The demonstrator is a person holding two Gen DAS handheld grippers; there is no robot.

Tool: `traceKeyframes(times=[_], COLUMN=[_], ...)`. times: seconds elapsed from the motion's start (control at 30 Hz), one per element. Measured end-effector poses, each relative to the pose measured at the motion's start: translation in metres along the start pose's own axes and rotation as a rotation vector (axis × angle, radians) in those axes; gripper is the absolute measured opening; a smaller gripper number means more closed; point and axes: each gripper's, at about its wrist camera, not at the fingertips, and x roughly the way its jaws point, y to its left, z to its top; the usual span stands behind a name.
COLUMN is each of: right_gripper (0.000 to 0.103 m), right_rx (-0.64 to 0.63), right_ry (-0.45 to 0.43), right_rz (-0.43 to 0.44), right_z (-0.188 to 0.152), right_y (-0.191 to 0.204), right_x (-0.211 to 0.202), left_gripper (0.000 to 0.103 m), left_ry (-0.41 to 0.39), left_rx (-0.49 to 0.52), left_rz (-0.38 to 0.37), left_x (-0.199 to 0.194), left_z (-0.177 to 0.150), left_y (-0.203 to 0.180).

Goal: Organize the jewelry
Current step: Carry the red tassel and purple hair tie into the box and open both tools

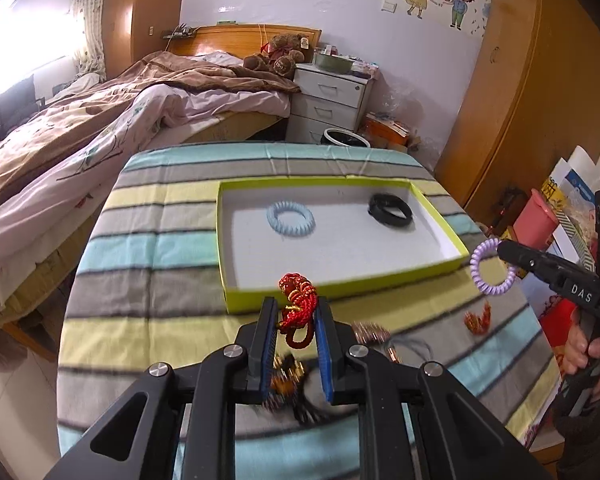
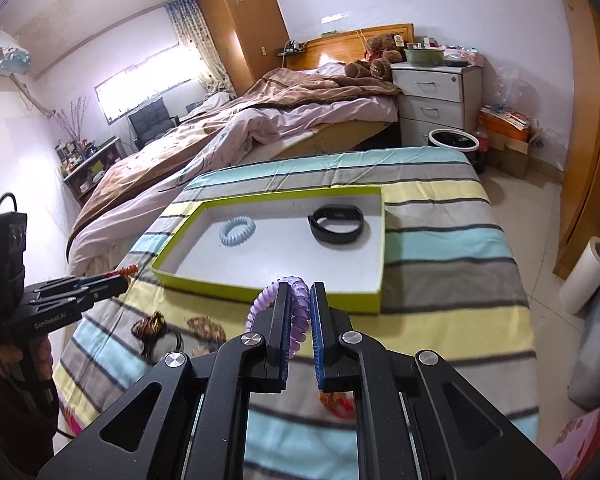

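Transport is the step in hand: your left gripper (image 1: 298,312) pinches the red cord bracelet (image 1: 298,300), your right gripper (image 2: 300,312) pinches the purple coil band (image 2: 278,300), both just short of the tray (image 1: 340,286). Carry each over the rim, then release.

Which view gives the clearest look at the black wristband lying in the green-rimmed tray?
The right wrist view: the black wristband lies nearer the frame's centre, larger, its whole loop and flat face panel visible inside the green-rimmed tray. The left wrist view shows it smaller, near the tray's far right corner, slightly blurred.
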Motion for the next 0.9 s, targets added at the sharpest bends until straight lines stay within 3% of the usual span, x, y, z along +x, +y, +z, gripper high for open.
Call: traceKeyframes(times=[0.47, 0.9], right_gripper=[0.010, 0.010], right_rx=[-0.032, -0.040], right_ry=[0.095, 0.198], right_rz=[-0.015, -0.008], right_z=[0.065, 0.082], right_y=[0.015, 0.013], right_x=[0.096, 0.165], left_gripper=[0.018, 0.018], left_ry=[0.052, 0.116], left_rx=[0.013, 0.008], left_rz=[-0.007, 0.026], left_x=[0.070, 0.109], left_z=[0.043, 0.047], left_y=[0.012, 0.022])
